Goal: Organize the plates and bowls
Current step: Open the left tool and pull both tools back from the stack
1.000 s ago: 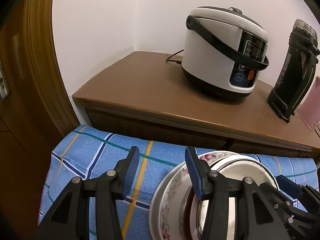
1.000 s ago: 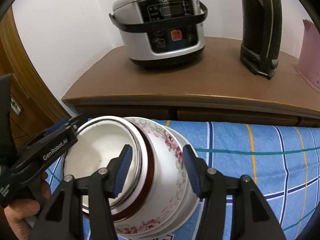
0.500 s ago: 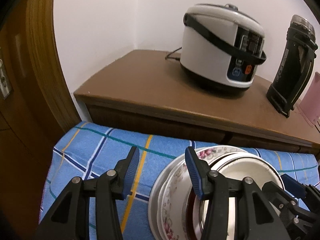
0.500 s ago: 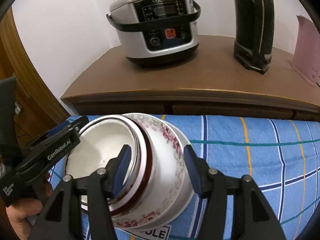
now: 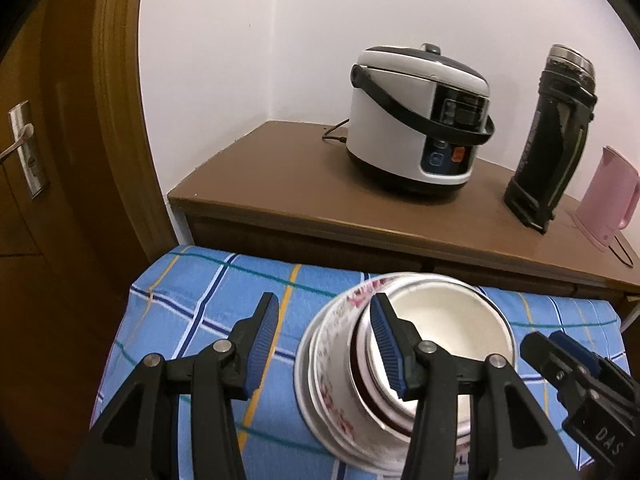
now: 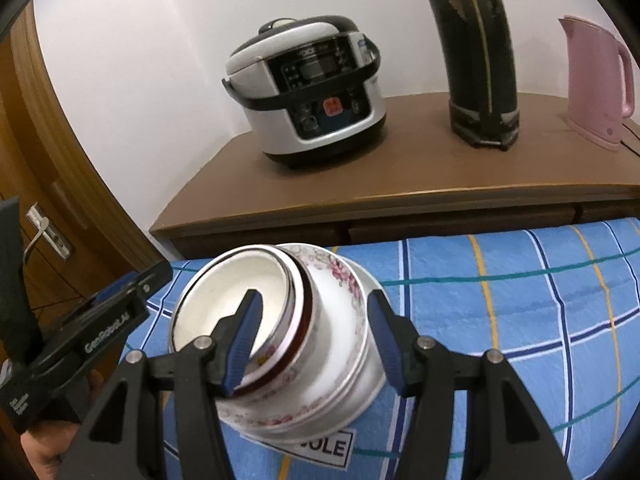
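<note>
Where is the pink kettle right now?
The pink kettle stands at the far right of the brown cabinet top, just right of the tall black flask; both wrist views show it.

Stacked bowls (image 6: 280, 340) on cloth (image 6: 500, 300); rice cooker (image 6: 308, 92) on cabinet (image 6: 400, 176) behind.
</note>
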`<state>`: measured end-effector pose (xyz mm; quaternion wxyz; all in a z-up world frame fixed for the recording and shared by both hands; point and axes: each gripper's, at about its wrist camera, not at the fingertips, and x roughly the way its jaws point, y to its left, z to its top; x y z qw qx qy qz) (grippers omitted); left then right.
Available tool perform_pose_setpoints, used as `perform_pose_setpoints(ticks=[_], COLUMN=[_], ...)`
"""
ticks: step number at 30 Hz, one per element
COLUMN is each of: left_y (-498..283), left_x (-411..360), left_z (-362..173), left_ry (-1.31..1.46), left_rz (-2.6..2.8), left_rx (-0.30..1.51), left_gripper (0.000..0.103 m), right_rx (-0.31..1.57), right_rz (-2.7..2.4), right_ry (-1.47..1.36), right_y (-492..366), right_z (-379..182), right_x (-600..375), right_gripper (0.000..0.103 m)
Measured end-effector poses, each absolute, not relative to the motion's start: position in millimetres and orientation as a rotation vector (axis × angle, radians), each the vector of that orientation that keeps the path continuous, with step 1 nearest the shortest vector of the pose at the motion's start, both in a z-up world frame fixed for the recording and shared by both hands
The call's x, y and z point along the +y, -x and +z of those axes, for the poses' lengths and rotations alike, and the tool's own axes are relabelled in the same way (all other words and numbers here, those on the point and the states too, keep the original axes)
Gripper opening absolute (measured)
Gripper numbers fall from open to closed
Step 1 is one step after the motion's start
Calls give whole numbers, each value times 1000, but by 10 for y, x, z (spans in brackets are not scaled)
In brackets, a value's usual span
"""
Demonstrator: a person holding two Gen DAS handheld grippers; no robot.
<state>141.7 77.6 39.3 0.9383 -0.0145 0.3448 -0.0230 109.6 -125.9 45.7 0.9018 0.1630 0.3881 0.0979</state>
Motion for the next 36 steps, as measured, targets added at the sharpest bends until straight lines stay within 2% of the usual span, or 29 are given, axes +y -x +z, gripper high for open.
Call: perform_pose_setpoints(ticks=[9,14,24,26,29,32,36], left_y=[-1078,-871,-572,-523,-421,-319,-235], left_x=[668,674,637,631,632,627,631], left_z=[400,425,444,440,441,446,439], left_ry=[-27,-26,-43,-43,-39,-43,-39], left_rz=[-43,-49,-57,-64,-60,-57,-70], left_rx=[680,656,632,636,620,601,601], left_gripper=[51,53,54,55,73,75,75], right_rx=[767,711,657,636,601,568,524], right_rz=[217,218,217,215,209,204,196], right_ry=[-337,-321,-319,-321,-303,-292,-288], right_y=[-848,-621,-363,-303,-198,-67,97], right_z=[532,622,675,684,718,760,822], right_x=[-1272,-1244,-1225,-1234,-1225,-1217,-1208], right_gripper=[56,69,70,79,84,94,98])
